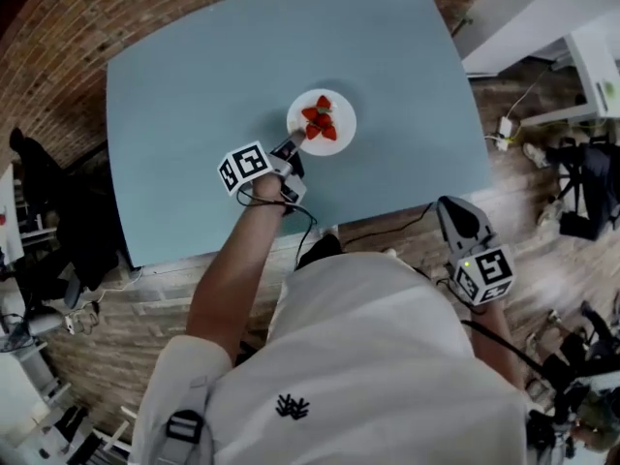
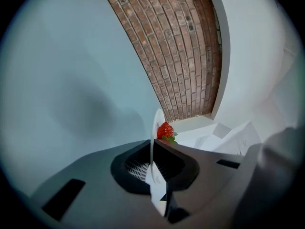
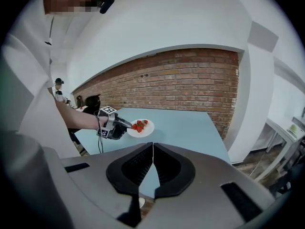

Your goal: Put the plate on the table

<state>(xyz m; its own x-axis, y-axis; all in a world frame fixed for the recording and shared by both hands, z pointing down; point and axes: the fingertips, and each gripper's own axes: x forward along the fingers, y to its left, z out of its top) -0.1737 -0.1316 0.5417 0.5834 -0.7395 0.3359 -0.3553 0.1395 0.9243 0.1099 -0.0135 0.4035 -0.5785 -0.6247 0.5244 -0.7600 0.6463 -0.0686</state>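
Blue table (image 1: 194,85) lies beneath the left gripper (image 1: 294,141), whose jaws pinch the plate (image 1: 344,136) rim, likely level so the strawberries (image 1: 320,119) beyond don't roll. The right gripper (image 1: 450,209) jaws are closed and empty.

Strawberries (image 1: 320,120) on plate (image 1: 342,137), plate over table (image 1: 194,114)

We see a pale blue surface (image 1: 194,114) with rounded corners and a matte top. Toward its middle is a white plate (image 1: 347,126) carrying red strawberries (image 1: 320,120). Whether the plate rests fully down on it we cannot tell.
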